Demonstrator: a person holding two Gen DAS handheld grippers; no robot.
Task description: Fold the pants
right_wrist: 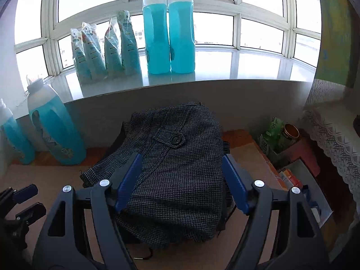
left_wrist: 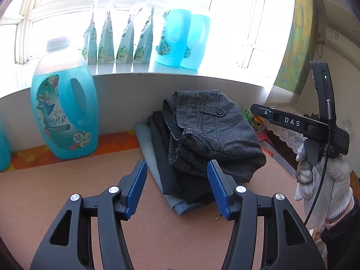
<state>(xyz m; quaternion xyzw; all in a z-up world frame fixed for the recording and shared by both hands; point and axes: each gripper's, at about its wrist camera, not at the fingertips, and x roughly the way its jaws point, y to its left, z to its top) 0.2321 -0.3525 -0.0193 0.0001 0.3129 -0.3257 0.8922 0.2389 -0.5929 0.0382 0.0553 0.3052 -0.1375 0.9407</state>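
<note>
Folded grey houndstooth pants (left_wrist: 213, 130) with a buttoned pocket flap lie on top of a pile of folded dark and light-blue clothes (left_wrist: 162, 168) on the tan table. They also show in the right wrist view (right_wrist: 177, 168). My left gripper (left_wrist: 177, 186) is open and empty, just short of the pile's near left edge. My right gripper (right_wrist: 182, 184) is open, its blue fingers (right_wrist: 129, 180) on either side of the pants, above them. The right gripper's handle (left_wrist: 315, 126), in a white-gloved hand, shows at the right of the left wrist view.
A blue detergent jug (left_wrist: 65, 110) stands left of the pile against the wall. More jugs (right_wrist: 168, 31) and refill pouches (right_wrist: 103, 49) stand on the windowsill. A green box and a tin (right_wrist: 281, 135) sit right of the table, beside a lace-covered surface (right_wrist: 333, 130).
</note>
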